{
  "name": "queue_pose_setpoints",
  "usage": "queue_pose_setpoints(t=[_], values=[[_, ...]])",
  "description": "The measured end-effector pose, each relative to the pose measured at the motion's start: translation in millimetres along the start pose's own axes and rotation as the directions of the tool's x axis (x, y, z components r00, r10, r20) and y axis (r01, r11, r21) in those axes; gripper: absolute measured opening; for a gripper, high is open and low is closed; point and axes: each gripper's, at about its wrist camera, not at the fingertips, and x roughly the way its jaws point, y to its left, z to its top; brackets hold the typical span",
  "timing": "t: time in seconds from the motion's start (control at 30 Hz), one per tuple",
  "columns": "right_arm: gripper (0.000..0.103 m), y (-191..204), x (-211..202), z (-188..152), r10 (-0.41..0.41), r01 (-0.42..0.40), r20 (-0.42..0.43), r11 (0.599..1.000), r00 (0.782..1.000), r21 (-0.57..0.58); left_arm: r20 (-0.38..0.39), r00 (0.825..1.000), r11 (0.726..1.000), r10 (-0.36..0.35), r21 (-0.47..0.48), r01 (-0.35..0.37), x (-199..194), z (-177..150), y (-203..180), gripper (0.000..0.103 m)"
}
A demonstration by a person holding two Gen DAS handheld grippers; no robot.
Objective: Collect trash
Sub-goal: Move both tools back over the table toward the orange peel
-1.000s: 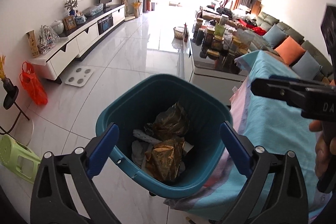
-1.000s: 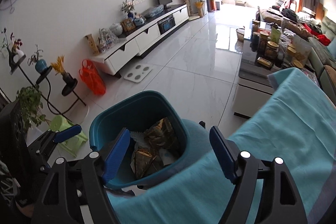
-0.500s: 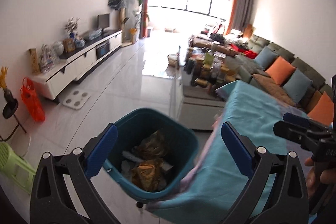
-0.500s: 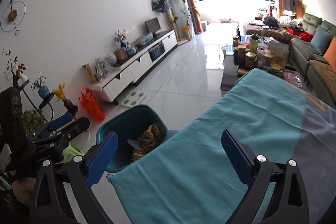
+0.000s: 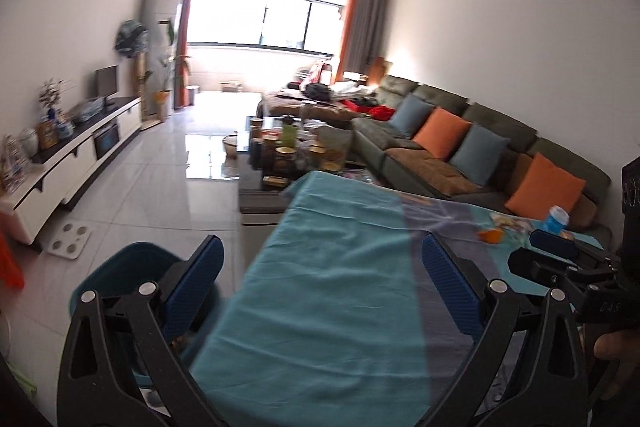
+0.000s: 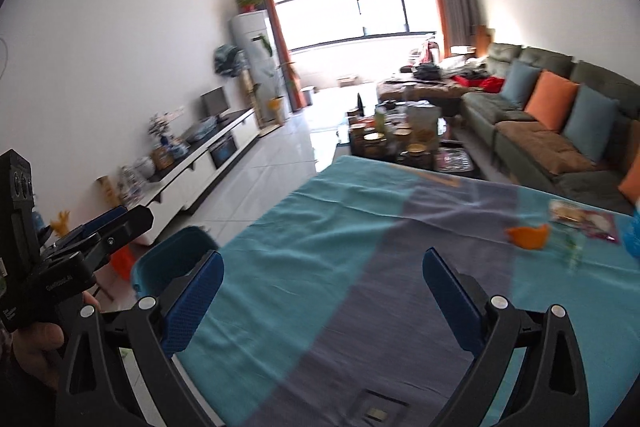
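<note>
The teal trash bin [image 5: 120,267] [image 6: 172,259] stands on the floor off the table's left edge, partly hidden behind gripper fingers. My left gripper [image 5: 320,275] is open and empty over the teal tablecloth [image 5: 328,291]. Just as wide stands my right gripper [image 6: 322,287], open with nothing between its fingers. Trash lies at the table's far right: an orange peel [image 6: 528,235] [image 5: 491,235], a clear snack wrapper [image 6: 582,217] [image 5: 510,223] and a blue cup [image 5: 557,218] [image 6: 633,233]. The other gripper shows in each view's edge [image 5: 560,255] [image 6: 100,231].
A cluttered coffee table [image 5: 288,155] with jars stands beyond the table. A green sofa [image 5: 460,139] with orange and blue cushions runs along the right wall. A white TV cabinet [image 5: 80,159] lines the left wall, and a white scale [image 5: 68,235] lies on the tiled floor.
Both grippers rose and swung right, from over the trash bin to over the tablecloth. The bin slid to the lower left. The right gripper's fingers spread wider.
</note>
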Motion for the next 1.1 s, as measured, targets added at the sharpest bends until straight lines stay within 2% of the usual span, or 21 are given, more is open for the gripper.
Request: queue_pose_setpoints(t=[0.17,0.37,0.5,0.73,1.1], values=[[0.096,-44.2,-30.3,-16.9,-0.133,0.132,0.031,0.99,0.991,0.046,-0.032,0.994,0.991,-0.109,0.069,0.111,21.6,-3.4,-57.1,0.098],[0.096,-106.1,-54.6,-31.7,-0.291,0.286,0.024,0.951,0.957,0.115,-0.064,0.976,0.965,-0.208,0.151,0.216,51.9,-8.2,-121.7,0.097],[0.096,-142.7,-61.1,-36.4,-0.353,0.348,0.002,0.925,0.936,0.154,-0.103,0.961,0.944,-0.255,0.189,0.271,77.1,-12.9,-158.9,0.097],[0.096,-188.0,-53.1,-33.7,-0.403,0.406,-0.05,0.9,0.914,0.158,-0.192,0.938,0.914,-0.29,0.235,0.331,132.5,-18.5,-207.5,0.097],[0.094,-227.6,-5.8,-13.1,-0.382,0.398,-0.123,0.904,0.916,0.158,-0.289,0.908,0.889,-0.303,0.256,0.379,209.9,-11.2,-256.6,0.097]])
